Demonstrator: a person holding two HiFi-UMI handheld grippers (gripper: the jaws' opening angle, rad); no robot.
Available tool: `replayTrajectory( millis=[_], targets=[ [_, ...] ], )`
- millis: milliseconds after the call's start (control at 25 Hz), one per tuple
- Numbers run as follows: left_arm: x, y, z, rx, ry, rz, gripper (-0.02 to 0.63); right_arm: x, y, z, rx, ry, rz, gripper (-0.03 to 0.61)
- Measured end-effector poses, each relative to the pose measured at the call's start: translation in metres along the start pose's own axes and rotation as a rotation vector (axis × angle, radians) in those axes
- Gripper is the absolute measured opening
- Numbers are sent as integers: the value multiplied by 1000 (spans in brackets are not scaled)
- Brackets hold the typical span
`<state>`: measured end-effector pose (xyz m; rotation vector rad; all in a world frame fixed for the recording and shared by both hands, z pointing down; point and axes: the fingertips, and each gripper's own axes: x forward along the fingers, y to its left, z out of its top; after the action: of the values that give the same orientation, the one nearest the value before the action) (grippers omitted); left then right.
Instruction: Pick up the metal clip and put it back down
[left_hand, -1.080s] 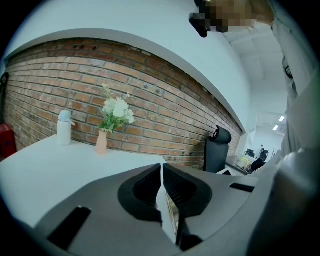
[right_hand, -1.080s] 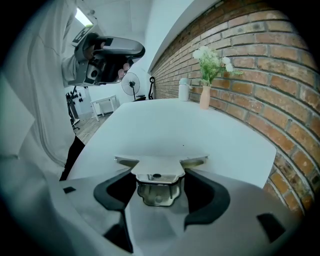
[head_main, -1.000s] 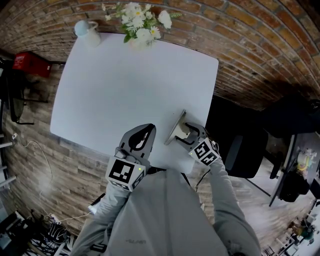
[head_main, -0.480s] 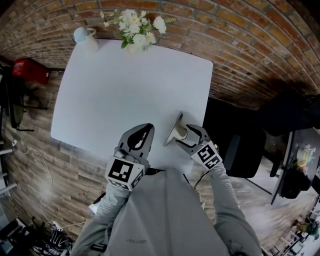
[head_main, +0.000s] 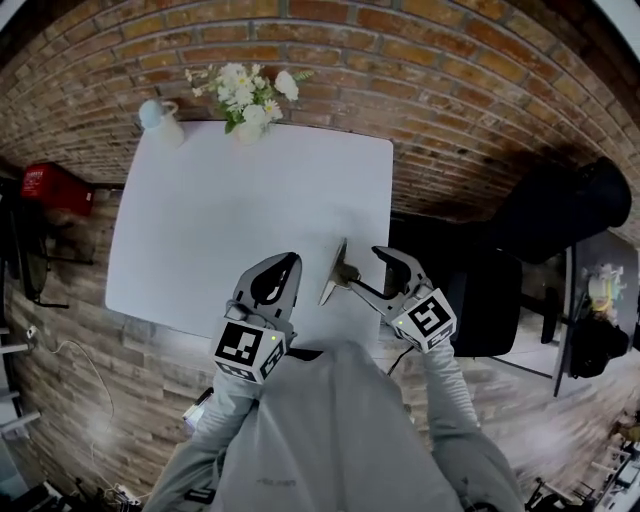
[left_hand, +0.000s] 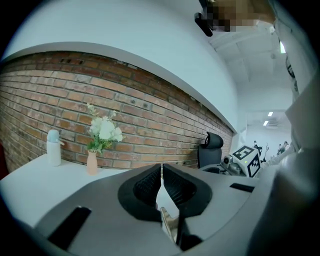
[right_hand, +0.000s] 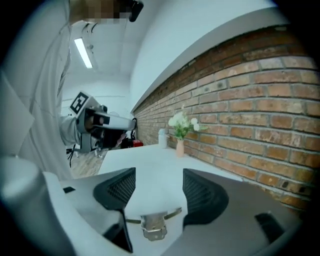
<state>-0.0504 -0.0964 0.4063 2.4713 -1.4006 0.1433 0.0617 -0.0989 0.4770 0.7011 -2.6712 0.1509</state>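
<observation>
Clip (right_hand: 152, 223) sits on the table (head_main: 230, 200) by its near right edge, much where it was a second ago. It is between the right gripper's (right_hand: 159, 192) parted jaws, with neither pad pressing it. Left gripper (left_hand: 162, 175) stays over the near edge beside it, jaws closed together on nothing.

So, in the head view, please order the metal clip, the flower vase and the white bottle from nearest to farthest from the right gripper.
1. metal clip, just left of the right gripper.
2. flower vase, at the table's far edge.
3. white bottle, at the far left corner.
</observation>
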Motion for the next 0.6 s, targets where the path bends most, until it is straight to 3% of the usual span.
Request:
replayTrajectory(
  millis=[320, 600],
  targets=[
    [-6, -11, 23, 40, -51, -28, 35, -44, -6, 63, 41, -196, -110, 288],
    [-10, -23, 29, 46, -65, -55, 35, -83, -8, 87, 55, -301, -245, 123]
  ],
)
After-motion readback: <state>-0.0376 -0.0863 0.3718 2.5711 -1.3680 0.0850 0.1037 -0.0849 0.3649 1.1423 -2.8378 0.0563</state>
